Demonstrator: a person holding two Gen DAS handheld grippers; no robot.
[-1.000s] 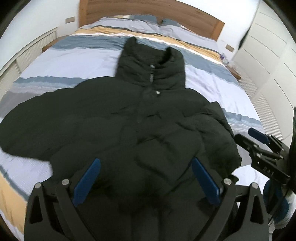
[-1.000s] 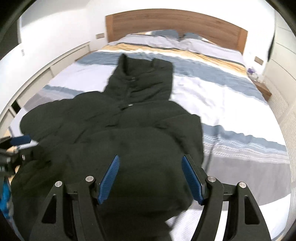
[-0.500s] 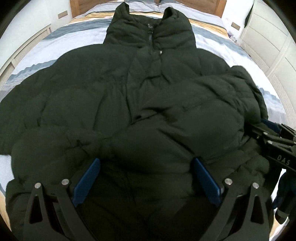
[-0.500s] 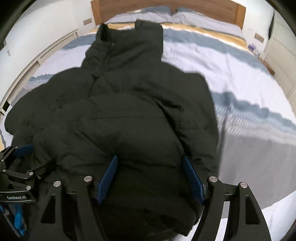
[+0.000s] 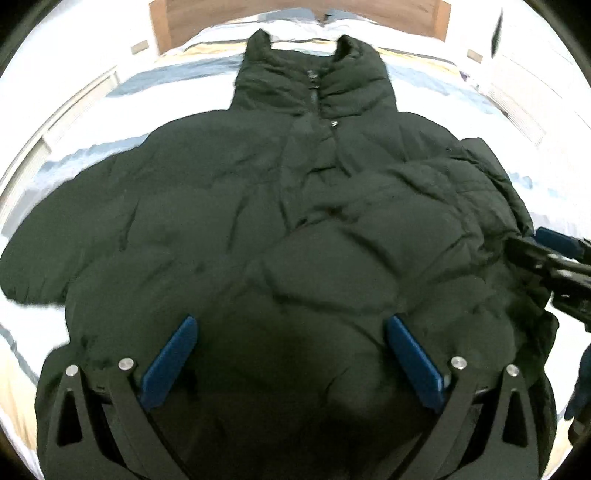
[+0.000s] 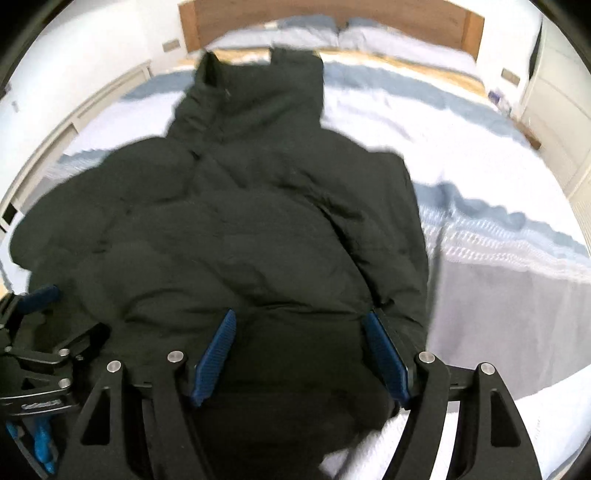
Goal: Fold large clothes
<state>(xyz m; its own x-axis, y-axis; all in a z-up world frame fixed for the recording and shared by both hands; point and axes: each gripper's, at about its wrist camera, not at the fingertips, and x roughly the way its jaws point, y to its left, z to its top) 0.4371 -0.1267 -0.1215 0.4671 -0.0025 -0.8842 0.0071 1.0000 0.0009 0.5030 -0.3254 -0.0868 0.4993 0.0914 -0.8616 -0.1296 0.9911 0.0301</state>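
A large black puffer jacket [image 5: 258,221] lies front up on the bed, collar toward the headboard. Its right sleeve is folded in over the chest; its left sleeve lies spread out to the left. My left gripper [image 5: 291,328] is open, its blue pads wide apart just above the jacket's lower hem. My right gripper [image 6: 301,325] is open over the jacket [image 6: 240,229] near its lower right hem. The right gripper also shows in the left wrist view [image 5: 546,251] at the jacket's right edge. The left gripper shows in the right wrist view [image 6: 40,302] at the far left.
The bed has a blue, grey, white and yellow striped cover [image 6: 480,184], pillows [image 6: 388,35] and a wooden headboard [image 6: 369,14]. White cabinets [image 6: 554,103] stand along the right wall. A low white wall unit [image 5: 74,110] runs along the left side.
Both grippers have drawn back a little from the jacket and tilted up, so the collar and headboard are in view again. Both stay open. The jacket lies as before.
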